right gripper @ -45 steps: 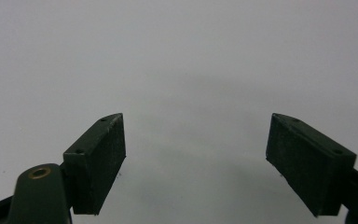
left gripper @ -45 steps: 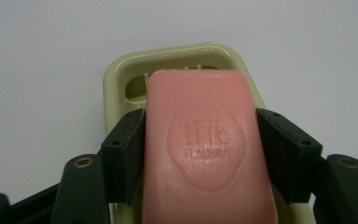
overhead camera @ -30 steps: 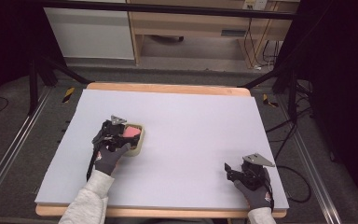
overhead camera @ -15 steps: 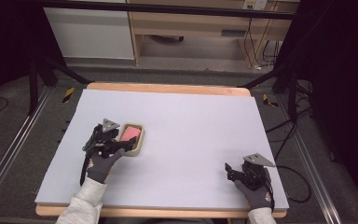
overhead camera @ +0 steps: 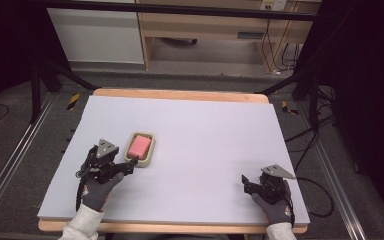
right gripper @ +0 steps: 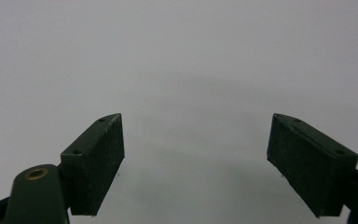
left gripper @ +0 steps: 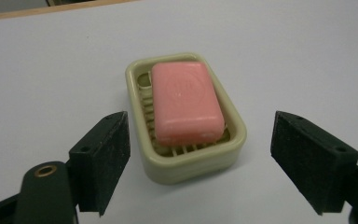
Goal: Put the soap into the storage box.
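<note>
A pink bar of soap (overhead camera: 140, 144) lies in a cream soap dish (overhead camera: 146, 160) on the left half of the grey table mat (overhead camera: 205, 135). My left gripper (overhead camera: 125, 167) sits just on the near side of the dish, open, touching neither dish nor soap. In the left gripper view the soap (left gripper: 186, 102) rests on the ribbed dish (left gripper: 191, 165) slightly ahead of the left gripper (left gripper: 200, 126), whose jaws stand wide apart. My right gripper (overhead camera: 247, 181) rests near the front right of the mat. The right gripper (right gripper: 196, 126) is open over bare mat.
The mat covers a wooden table whose edge (overhead camera: 180, 93) shows at the back. Black stand legs (overhead camera: 55, 75) and cables (overhead camera: 305, 145) lie on the floor around it. A wooden cabinet (overhead camera: 205, 30) stands beyond.
My left gripper has drawn back toward the person and off the soap dish, leaving dish and soap uncovered. The dish stays in place. The right gripper has not moved.
</note>
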